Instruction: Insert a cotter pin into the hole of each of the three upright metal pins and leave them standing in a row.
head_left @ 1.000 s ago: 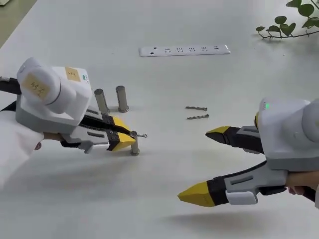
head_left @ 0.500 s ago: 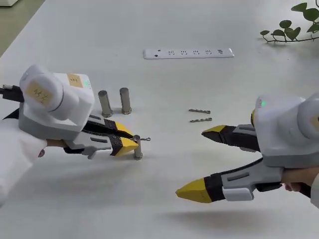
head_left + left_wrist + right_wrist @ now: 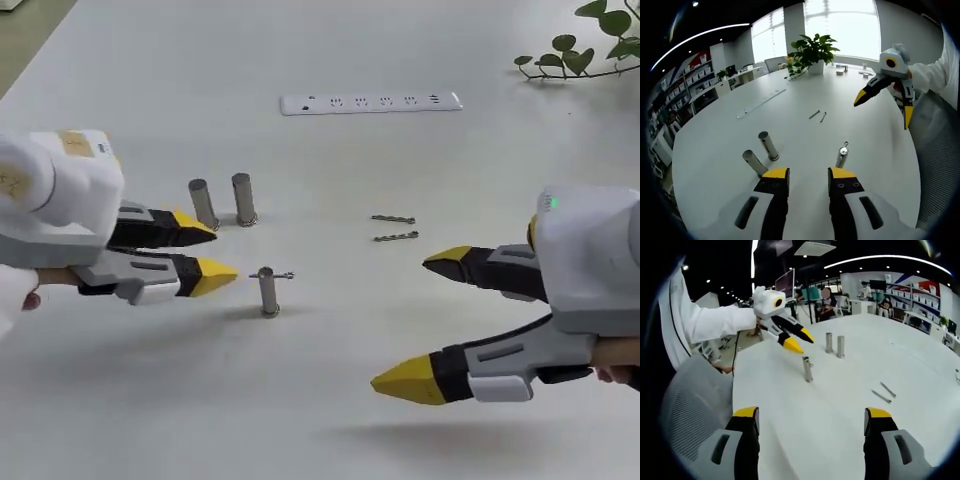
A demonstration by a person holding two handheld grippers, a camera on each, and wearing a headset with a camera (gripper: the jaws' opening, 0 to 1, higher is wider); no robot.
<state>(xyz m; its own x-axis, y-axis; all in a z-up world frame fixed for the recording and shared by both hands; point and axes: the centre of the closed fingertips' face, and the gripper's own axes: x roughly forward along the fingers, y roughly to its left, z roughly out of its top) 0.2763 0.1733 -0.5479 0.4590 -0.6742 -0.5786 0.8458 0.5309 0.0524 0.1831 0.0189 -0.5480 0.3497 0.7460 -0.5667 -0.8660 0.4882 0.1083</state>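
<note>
Left hand-held gripper point(image 3: 226, 250) back, partly cropped

An open-plan office: a long white meeting table point(image 3: 330, 400) with a power strip point(image 3: 370, 102), a potted plant point(image 3: 812, 50) by big windows point(image 3: 840, 22), shelving point(image 3: 912, 295), a mesh chair point(image 3: 690, 405) and ceiling light strips point(image 3: 880, 259)

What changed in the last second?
The left gripper opened, let go of the front metal pin and drew back leftward; the pin stands with its cotter pin in. The right gripper stayed open; the bare pins and loose cotter pins did not move.
</note>
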